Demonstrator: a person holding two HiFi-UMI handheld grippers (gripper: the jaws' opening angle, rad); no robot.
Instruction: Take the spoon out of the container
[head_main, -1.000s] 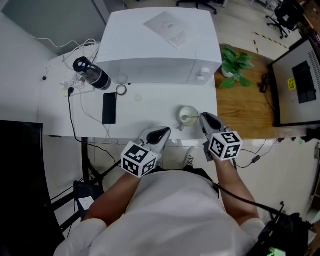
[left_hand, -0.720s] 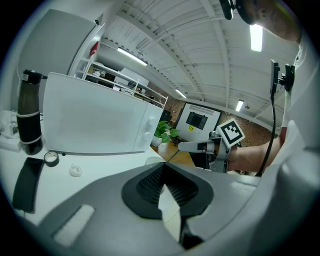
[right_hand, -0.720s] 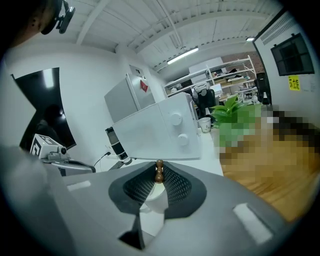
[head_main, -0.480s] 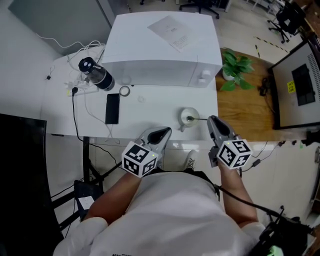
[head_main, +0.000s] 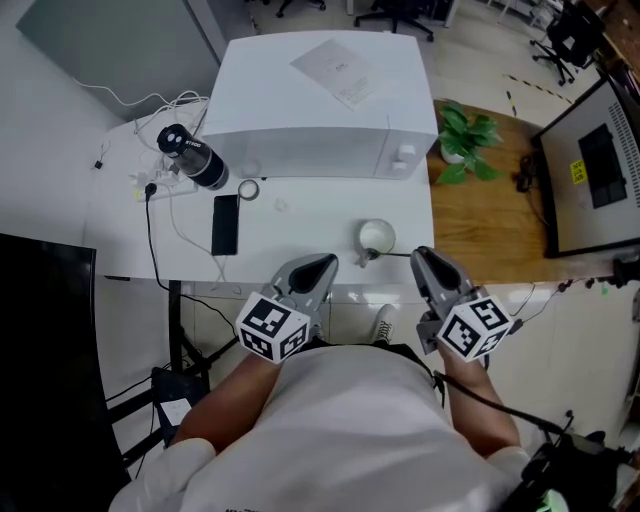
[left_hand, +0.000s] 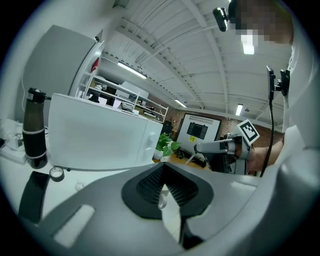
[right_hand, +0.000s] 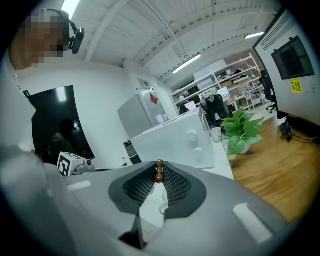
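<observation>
A small white cup (head_main: 378, 236), the container, stands near the front edge of the white table (head_main: 300, 240). My right gripper (head_main: 419, 258) is shut on the brown beaded handle end of the spoon (head_main: 392, 254). The spoon lies level in the air, its bowl end by the cup's near rim and outside the cup. In the right gripper view the beaded end (right_hand: 159, 171) sticks up between the pads. The left gripper view shows the spoon (left_hand: 192, 157) hanging slantwise from the right gripper (left_hand: 198, 148). My left gripper (head_main: 318, 267) hovers at the table's front edge, shut and holding nothing.
A white microwave (head_main: 320, 100) fills the back of the table. Left of it lie a black bottle (head_main: 195, 160), a tape roll (head_main: 246, 188), a black phone (head_main: 225, 224) and cables (head_main: 160, 190). A potted plant (head_main: 462, 140) stands on the wooden desk (head_main: 490, 220) to the right.
My right gripper has drawn back toward me and to the right with the spoon, and the spoon's bowl has come out of the cup. The left gripper has stayed put.
</observation>
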